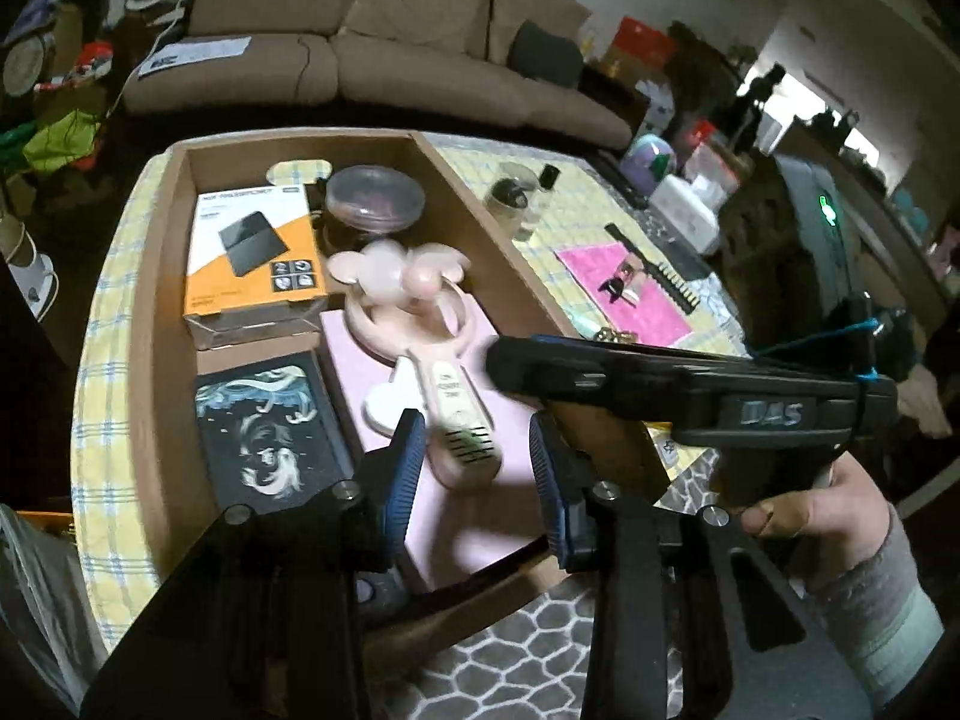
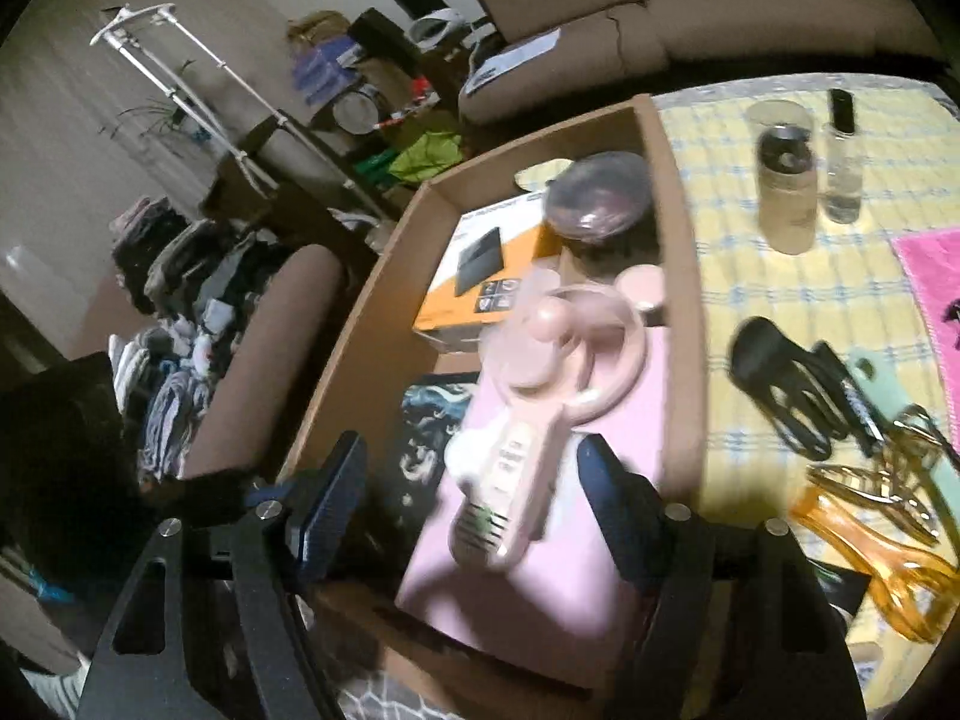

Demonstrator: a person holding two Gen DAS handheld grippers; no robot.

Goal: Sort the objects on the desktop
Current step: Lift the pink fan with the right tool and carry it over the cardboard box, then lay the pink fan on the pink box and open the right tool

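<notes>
Dim indoor light, fisheye views with motion blur.
Bright window glare [image 1: 810, 96] at far right; dark vignetted corners and bowed edges. The pink handheld fan [image 2: 540, 420] smears in the right-wrist view; the yellow checked tablecloth [image 2: 780, 300] is lit brightest, far clutter soft.

The left gripper [image 1: 474, 456] is showing black angular arms, silver screws and ribbed blue pads [image 1: 401, 468]. The right gripper [image 2: 474, 504] is wearing the same black frame, silver screws and blue pads [image 2: 333, 495]; its body is carrying raised "DAS" lettering and blue cord. The person's hand [image 1: 822, 501] is emerging from a grey sleeve [image 1: 882, 606].
</notes>
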